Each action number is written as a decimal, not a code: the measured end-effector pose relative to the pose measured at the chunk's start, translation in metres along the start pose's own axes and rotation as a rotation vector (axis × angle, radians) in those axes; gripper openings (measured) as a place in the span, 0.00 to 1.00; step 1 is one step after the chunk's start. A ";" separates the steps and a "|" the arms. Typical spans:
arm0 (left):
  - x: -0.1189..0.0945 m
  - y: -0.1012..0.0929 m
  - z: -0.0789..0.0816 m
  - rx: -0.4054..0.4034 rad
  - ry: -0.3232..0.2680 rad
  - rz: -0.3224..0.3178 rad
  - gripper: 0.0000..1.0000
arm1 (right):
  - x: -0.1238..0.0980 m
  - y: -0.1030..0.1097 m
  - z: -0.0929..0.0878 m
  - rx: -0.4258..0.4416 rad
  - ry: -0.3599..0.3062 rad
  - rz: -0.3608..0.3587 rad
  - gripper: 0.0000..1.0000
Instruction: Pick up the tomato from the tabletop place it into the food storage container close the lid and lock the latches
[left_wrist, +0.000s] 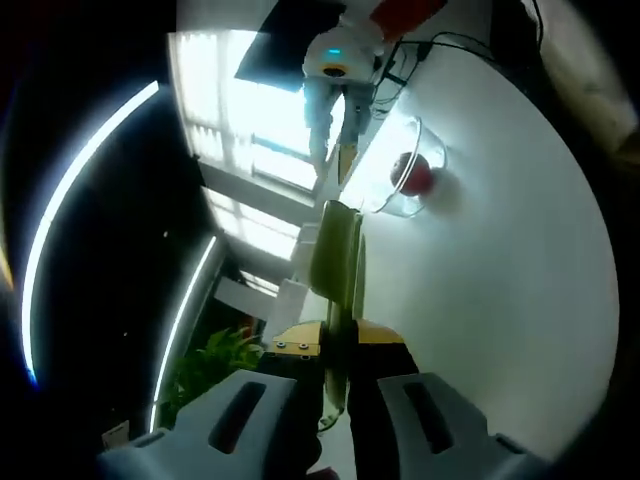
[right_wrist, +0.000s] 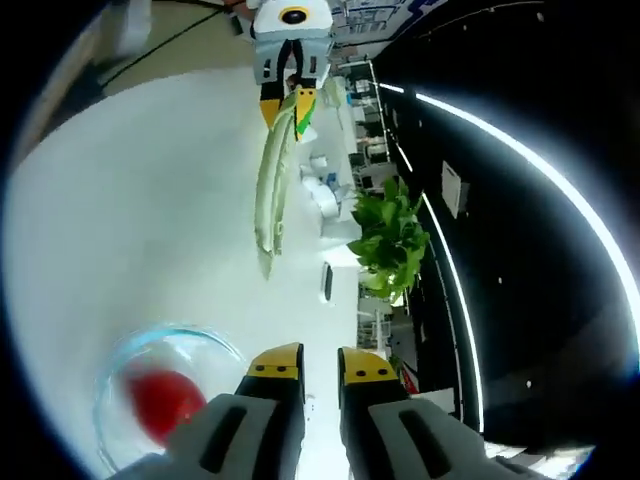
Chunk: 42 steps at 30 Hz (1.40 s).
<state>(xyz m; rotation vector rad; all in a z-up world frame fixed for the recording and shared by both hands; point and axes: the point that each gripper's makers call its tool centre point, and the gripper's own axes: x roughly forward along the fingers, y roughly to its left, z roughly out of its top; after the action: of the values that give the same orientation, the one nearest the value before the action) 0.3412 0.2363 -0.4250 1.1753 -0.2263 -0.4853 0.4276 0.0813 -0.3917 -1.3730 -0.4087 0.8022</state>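
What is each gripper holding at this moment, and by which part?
The left gripper is shut on the green lid, pinching one edge. The right gripper holds nothing. The tomato sits in the container.

The tomato (right_wrist: 160, 405) sits inside the container (right_wrist: 165, 395), which stands on the desk (right_wrist: 130, 220). The lid (right_wrist: 272, 180) is held edge-on off the desk, gripped at one end by the left tongs (left_wrist: 335, 385). The right tongs (right_wrist: 318, 365) are just beside the container's rim. A potted plant (right_wrist: 390, 240) stands beyond the desk's edge.
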 end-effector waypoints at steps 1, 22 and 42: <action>0.001 0.003 0.004 0.006 -0.012 0.007 0.00 | -0.005 -0.005 -0.004 0.031 0.000 -0.022 0.08; 0.011 0.084 0.099 -0.391 -0.405 0.125 0.00 | -0.101 -0.055 -0.077 0.519 -0.013 -0.298 0.09; 0.055 0.077 0.131 -0.758 -0.524 0.008 0.00 | -0.160 -0.066 -0.116 0.733 -0.004 -0.472 0.05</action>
<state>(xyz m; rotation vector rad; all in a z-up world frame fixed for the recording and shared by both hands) 0.3536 0.1245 -0.3089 0.2922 -0.4480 -0.7820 0.4160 -0.1139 -0.3195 -0.5565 -0.3689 0.4822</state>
